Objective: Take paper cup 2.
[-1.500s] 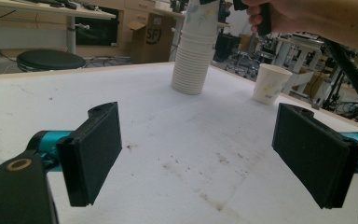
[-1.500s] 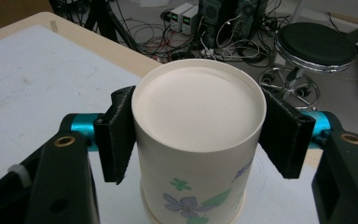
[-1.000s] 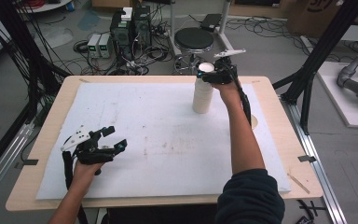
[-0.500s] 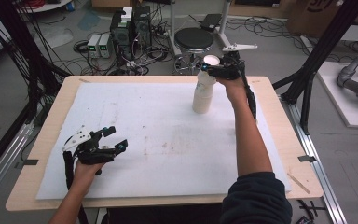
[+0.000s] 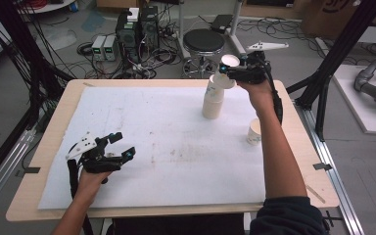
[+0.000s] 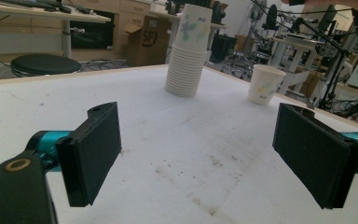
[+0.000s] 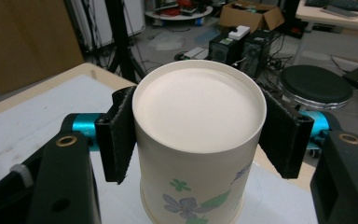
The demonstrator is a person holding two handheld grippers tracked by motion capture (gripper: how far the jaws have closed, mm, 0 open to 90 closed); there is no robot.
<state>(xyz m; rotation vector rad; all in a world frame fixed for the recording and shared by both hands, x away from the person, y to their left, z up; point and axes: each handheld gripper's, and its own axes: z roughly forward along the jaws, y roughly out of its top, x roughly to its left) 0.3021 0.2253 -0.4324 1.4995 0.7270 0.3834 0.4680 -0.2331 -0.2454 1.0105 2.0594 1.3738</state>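
We see the right gripper [image 5: 231,69] clamped on a paper cup [image 7: 198,140], one pad [image 7: 117,135] pressed to each side of it just below its upturned base. The cup is tilted and lifted partly off the stack [image 5: 212,102], its mouth apparently still over the stack's top, near the far edge of the bench [image 5: 49,117]. From those jaws the stack drops straight below, and a lone cup [image 5: 254,132] stands upside down nearer the person, under the right forearm and close to the bench's right edge. Beyond the jaws the bench ends almost at once, with a stool [image 5: 203,41] and floor clutter past it.

The left gripper [image 5: 122,146] sits low over the near left part of the white sheet [image 5: 142,112], its jaws spread wide with nothing between them. In the left gripper view, ahead of these jaws, lies a long bare stretch of stained sheet, then the stack [image 6: 187,56] straight on and the lone cup [image 6: 265,84] off towards the right jaw, both well apart from the pads. The sheet's near edge runs just behind the left hand [image 5: 90,178]. Between the two grippers the sheet is open across the whole middle.
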